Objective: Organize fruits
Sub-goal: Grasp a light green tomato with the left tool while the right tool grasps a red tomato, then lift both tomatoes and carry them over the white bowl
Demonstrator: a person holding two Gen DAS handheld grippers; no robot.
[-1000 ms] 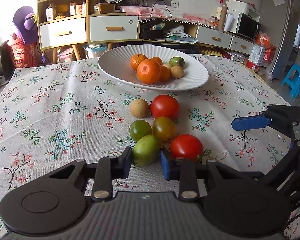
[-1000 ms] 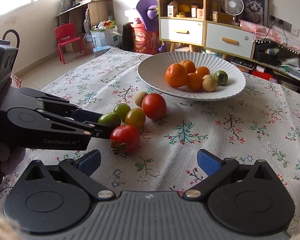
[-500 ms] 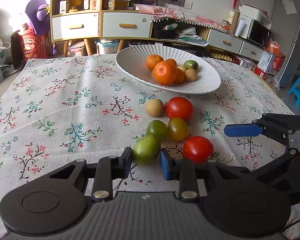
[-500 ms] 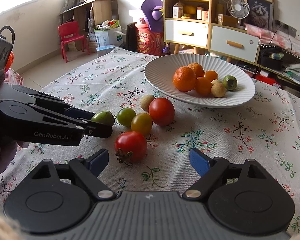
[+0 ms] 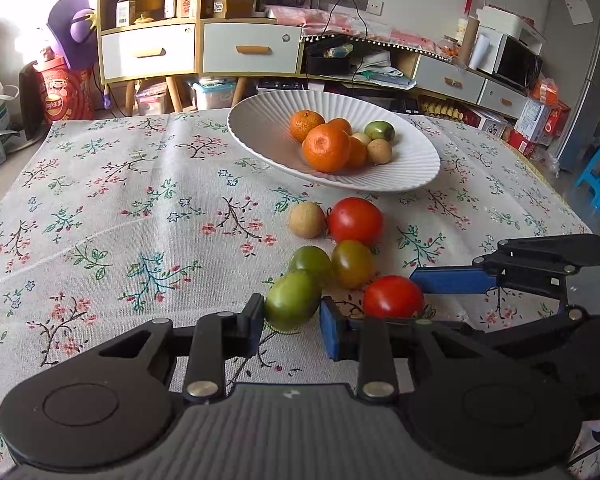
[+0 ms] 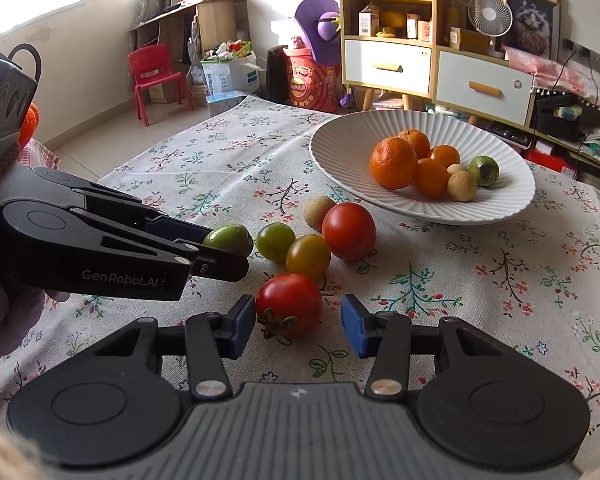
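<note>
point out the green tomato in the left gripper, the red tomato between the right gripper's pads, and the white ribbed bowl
green tomato [image 5: 293, 306], left wrist view, middle of its front face
red tomato [image 6: 290, 304], right wrist view, centre of its skin
white ribbed bowl [image 6: 340, 148], right wrist view, bare inner wall at left

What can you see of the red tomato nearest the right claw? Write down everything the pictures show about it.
The red tomato is round, glossy and smooth-skinned, with a dried brown-green calyx at its near lower side. It lies on the flowered tablecloth, nearest of the loose fruits, short of the white plate. It sits between the blue pads of the right claw, which has just been closing: the left pad looks to be at its skin, the right one stands clear. Behind it lies a yellow-green tomato, seemingly just apart.
</note>
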